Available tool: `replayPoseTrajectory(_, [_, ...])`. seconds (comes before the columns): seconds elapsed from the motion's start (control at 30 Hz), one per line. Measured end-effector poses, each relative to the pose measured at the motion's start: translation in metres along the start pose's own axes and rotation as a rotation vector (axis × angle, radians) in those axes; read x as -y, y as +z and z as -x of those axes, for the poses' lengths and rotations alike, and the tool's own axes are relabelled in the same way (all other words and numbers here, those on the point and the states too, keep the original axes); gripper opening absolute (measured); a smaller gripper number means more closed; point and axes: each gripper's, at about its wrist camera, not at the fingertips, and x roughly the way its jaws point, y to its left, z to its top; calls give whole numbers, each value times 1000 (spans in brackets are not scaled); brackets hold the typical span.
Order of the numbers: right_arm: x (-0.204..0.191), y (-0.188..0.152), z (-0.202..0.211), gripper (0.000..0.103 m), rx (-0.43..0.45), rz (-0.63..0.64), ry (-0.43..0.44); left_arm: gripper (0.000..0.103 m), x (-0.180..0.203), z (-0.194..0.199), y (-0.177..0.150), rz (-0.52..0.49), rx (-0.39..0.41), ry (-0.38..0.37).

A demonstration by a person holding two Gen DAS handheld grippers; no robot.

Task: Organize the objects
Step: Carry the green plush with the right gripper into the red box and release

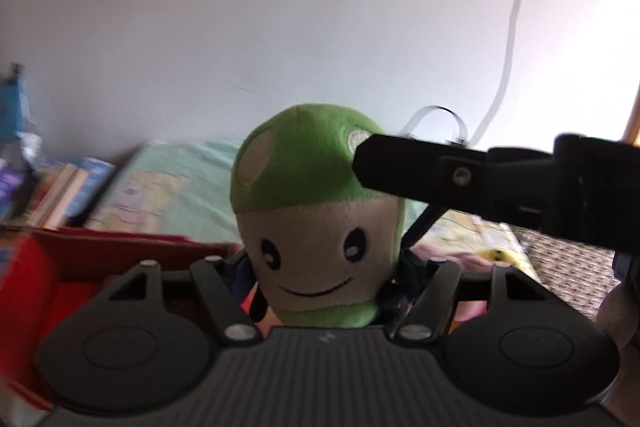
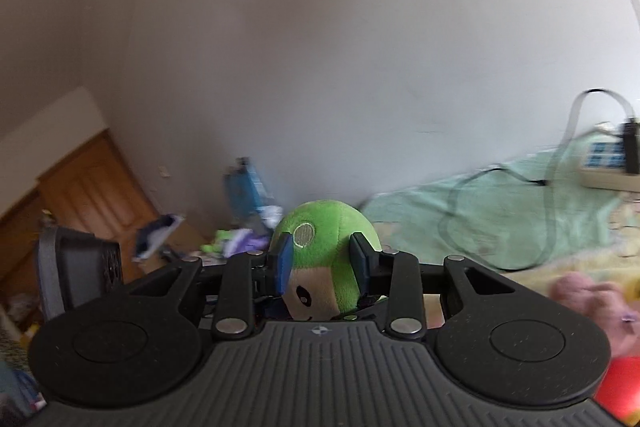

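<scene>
Green mushroom plush (image 2: 320,259), upright, centre of frame, clamped at cap between right gripper (image 2: 323,263) pads. Left gripper (image 1: 320,279) nearer stem; closure unreadable, fingertips hidden.

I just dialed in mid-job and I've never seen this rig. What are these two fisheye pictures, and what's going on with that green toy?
There is no robot arm: a person holds a two-finger gripper in each hand, and each gripper has a camera looking along its fingers. In the right wrist view, the right gripper is shut on a green mushroom plush, its blue pads pressing both sides of the cap. The left wrist view shows the same plush from the front, between the left gripper's spread fingers, which appear open; the black bar at right is the right gripper. Behind lie a green blanket, books and a power strip.
</scene>
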Motion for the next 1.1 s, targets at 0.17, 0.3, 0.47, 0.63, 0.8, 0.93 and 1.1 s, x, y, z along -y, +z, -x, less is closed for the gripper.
replayPoseTrajectory(0.17, [-30,-4,-45,35,-34,28,84,69,-49,18,0,13,19,103])
replayPoseTrajectory(0.3, [-51,-18,-95,35,-93,-8,133,69,-99,18,-8,12,-17,180])
replayPoseTrajectory(0.47, [-71,-44,-155,35,-189,-107,156,69,-160,0,-20,6,-110,237])
replayPoseTrajectory(0.63, [-81,-72,-199,35,-276,-231,127,69,-207,-32,-37,-12,-211,247])
replayPoseTrajectory(0.8, [-72,-94,-227,36,-350,-381,88,69,-239,-55,-52,-43,-298,249])
replayPoseTrajectory(0.93, [-70,-108,-239,36,-379,-428,47,70,-247,-62,-58,-50,-338,233])
replayPoseTrajectory(1.1, [-74,-109,-255,36,-430,-395,-49,73,-250,-68,-59,-58,-357,220])
